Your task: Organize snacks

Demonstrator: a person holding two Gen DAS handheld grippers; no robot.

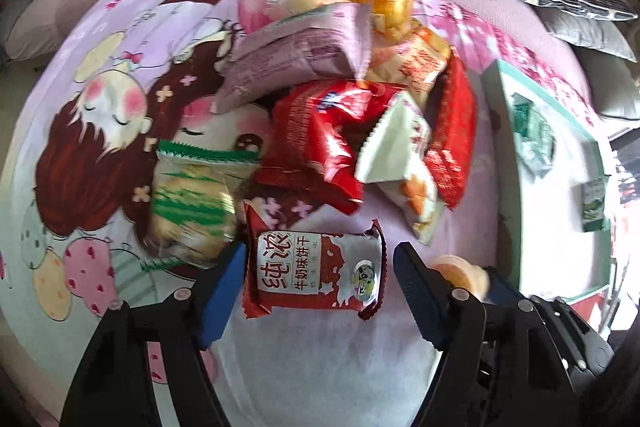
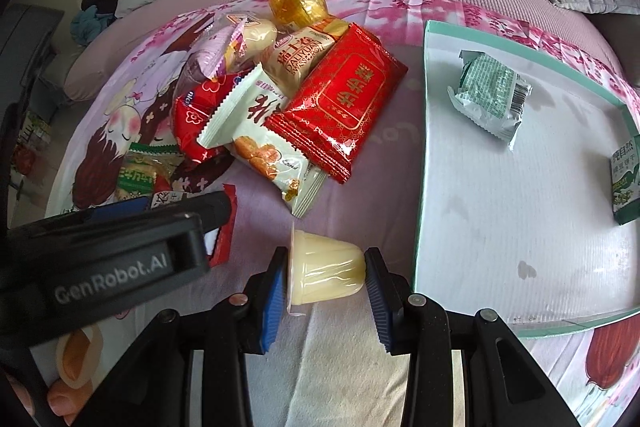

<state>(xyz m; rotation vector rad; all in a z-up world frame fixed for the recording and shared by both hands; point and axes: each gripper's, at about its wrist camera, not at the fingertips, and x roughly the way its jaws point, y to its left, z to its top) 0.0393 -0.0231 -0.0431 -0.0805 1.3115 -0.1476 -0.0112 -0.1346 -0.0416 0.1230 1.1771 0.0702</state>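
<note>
Left tongs [image 1: 318,269] released, straddling biscuit pack [image 1: 316,271]; centre pads on pack ends before squeezing. Right tongs [image 2: 325,273] grasping jelly cup [image 2: 326,273]; carry gently to tray [image 2: 420,155].

At the bottom centre, the right gripper [image 2: 326,277] clamps a pale yellow jelly cup [image 2: 326,273] lying sideways. A snack pile [image 2: 280,95] sits upper centre; the teal-rimmed tray [image 2: 420,187] at right holds two green packets [image 2: 490,99]. The left gripper [image 2: 120,247] intrudes at lower left.
</note>
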